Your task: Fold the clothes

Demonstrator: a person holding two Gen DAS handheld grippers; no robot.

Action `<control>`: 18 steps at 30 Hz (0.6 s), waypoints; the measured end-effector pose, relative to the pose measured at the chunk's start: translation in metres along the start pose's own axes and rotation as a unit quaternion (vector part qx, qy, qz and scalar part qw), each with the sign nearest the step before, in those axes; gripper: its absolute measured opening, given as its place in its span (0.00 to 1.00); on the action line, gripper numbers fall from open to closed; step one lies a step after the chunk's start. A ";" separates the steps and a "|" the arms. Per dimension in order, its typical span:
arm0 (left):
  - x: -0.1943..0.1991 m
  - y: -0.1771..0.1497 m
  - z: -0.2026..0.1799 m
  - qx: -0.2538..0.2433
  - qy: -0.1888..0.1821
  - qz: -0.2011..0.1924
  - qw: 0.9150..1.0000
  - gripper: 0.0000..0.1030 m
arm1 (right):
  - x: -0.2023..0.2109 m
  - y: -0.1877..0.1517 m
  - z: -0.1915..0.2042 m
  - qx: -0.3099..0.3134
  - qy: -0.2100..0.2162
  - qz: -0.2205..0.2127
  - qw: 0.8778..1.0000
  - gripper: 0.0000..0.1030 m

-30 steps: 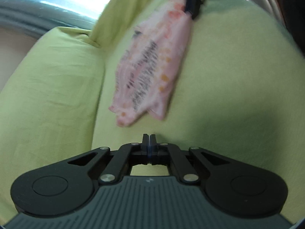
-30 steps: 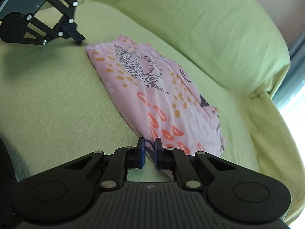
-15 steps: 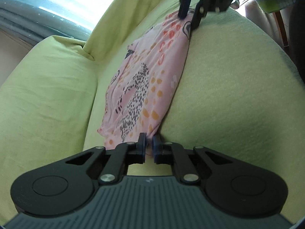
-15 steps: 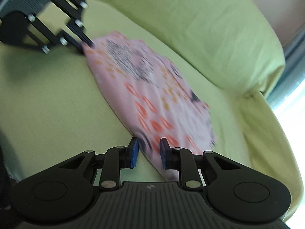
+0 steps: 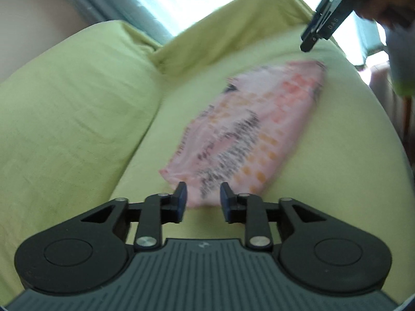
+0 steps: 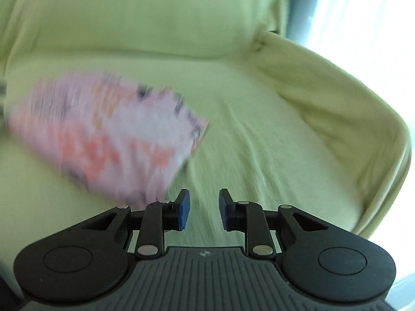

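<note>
Two grippers stand over a sofa (image 5: 77, 108) covered in yellow-green cloth, and both have let go of the one garment in the scene. That garment (image 5: 249, 134) is a folded pink piece with orange marks and a dark spotted print, lying flat on the seat cushion, blurred in both views so that its print cannot be read in detail.

In the left wrist view, the left gripper (image 5: 203, 199) has its jaws parted; they have just been opening. The near end of the garment shows in the gap between the blue-padded fingers (image 5: 181, 202), but the pads do not press on it. The cloth runs away from this gripper toward the far edge of the seat, beside the sofa's back cushion on the left of that view. At the top right of the same view the right gripper (image 5: 315, 40) hangs above the far end of the garment, clear of it, with part of a person (image 5: 399, 59) in a pale top behind it.

In the right wrist view, the right gripper (image 6: 203, 212) also has parted jaws that have just been opening, with only bare seat cloth between them. The garment (image 6: 103, 134) lies to the left of this gripper, apart from its fingers. The sofa's back cushion (image 6: 145, 15) fills the top of that view, an armrest (image 6: 337, 108) curves down the right side, and a bright window (image 6: 363, 7) shows beyond it.
</note>
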State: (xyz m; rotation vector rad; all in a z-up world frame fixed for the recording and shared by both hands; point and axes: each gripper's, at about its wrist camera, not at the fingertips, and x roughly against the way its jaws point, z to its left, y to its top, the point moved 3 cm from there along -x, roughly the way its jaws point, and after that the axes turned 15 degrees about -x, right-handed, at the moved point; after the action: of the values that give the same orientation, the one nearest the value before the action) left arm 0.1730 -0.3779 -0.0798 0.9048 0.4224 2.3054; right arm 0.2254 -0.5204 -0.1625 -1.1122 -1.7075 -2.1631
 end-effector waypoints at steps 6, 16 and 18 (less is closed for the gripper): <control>-0.048 0.023 0.010 0.034 -0.035 -0.011 0.999 0.31 | -0.014 0.038 -0.002 -0.151 0.177 0.008 0.973 0.34; -0.075 -0.006 0.039 0.075 -0.027 0.024 0.997 0.39 | -0.048 0.045 -0.014 -0.104 0.099 0.043 0.989 0.34; -0.079 -0.015 0.057 0.134 -0.026 0.030 0.990 0.39 | -0.047 0.051 -0.039 -0.178 0.121 0.034 0.976 0.35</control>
State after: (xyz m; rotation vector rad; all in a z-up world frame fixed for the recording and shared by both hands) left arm 0.2645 -0.4139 -0.0861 1.1182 0.7024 2.3083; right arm 0.2694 -0.5861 -0.1560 -0.9133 -1.1938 -2.5039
